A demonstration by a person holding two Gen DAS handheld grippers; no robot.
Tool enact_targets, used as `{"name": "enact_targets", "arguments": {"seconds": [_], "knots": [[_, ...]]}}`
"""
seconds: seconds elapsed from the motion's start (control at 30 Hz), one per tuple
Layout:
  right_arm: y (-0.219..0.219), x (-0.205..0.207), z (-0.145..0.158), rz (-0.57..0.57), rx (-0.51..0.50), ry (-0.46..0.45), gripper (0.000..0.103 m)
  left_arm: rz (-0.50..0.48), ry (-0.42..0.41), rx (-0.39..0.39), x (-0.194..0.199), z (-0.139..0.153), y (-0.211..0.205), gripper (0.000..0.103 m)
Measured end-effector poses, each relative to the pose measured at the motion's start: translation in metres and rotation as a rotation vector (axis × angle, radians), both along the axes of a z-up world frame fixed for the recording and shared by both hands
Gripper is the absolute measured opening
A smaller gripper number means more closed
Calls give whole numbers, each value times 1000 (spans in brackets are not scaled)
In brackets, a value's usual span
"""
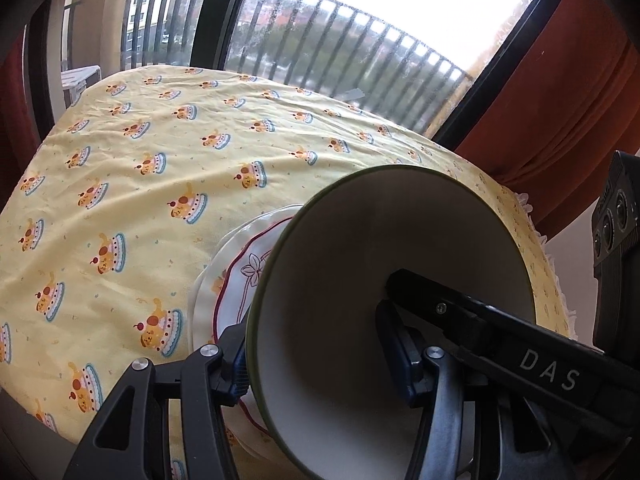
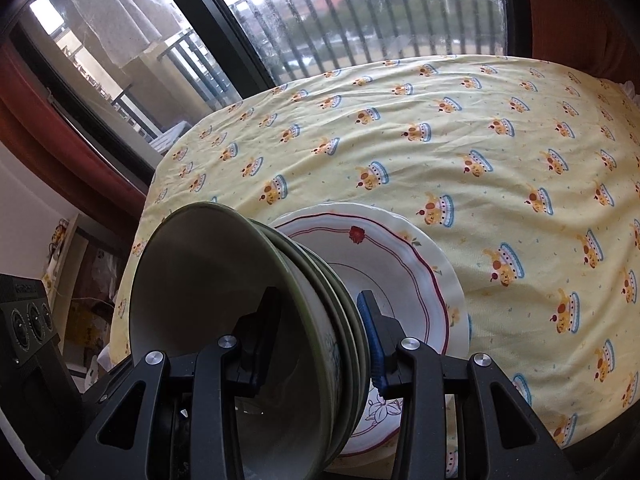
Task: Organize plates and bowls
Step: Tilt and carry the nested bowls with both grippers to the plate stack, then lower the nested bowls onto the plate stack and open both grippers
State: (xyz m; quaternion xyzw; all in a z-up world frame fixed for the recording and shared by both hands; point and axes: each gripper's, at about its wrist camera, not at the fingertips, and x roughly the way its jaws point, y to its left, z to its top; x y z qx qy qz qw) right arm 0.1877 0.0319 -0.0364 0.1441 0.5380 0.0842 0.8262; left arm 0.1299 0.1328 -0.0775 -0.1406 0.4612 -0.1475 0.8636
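A stack of green-rimmed white bowls (image 2: 224, 296) is tilted on its side above the stacked plates. Both grippers clamp its rim from opposite sides. My right gripper (image 2: 316, 340) is shut on the stack's wall, one finger inside the top bowl, one outside. My left gripper (image 1: 316, 356) is shut on the same bowl stack (image 1: 384, 280), one finger inside, one outside; the right gripper's finger (image 1: 472, 320) shows inside the bowl. Under them lie a white plate with a red scalloped line and flower print (image 2: 400, 268) on a larger white plate (image 2: 456, 292), also seen in the left view (image 1: 240, 280).
A round table with a yellow cake-print cloth (image 2: 460, 152) (image 1: 160, 184) stands before a window with a balcony railing (image 1: 340, 40). Rust curtains (image 1: 560, 100) hang at the right. The table edge drops at the left (image 2: 132, 240) toward a cluttered floor.
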Motion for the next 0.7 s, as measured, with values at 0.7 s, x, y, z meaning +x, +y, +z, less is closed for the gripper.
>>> {"name": "enact_targets", "arguments": {"seconds": [0.7], "knots": [[-14,-2,-14,-49,32,23,56,47,-83,100,-4,1,-2,65]]}}
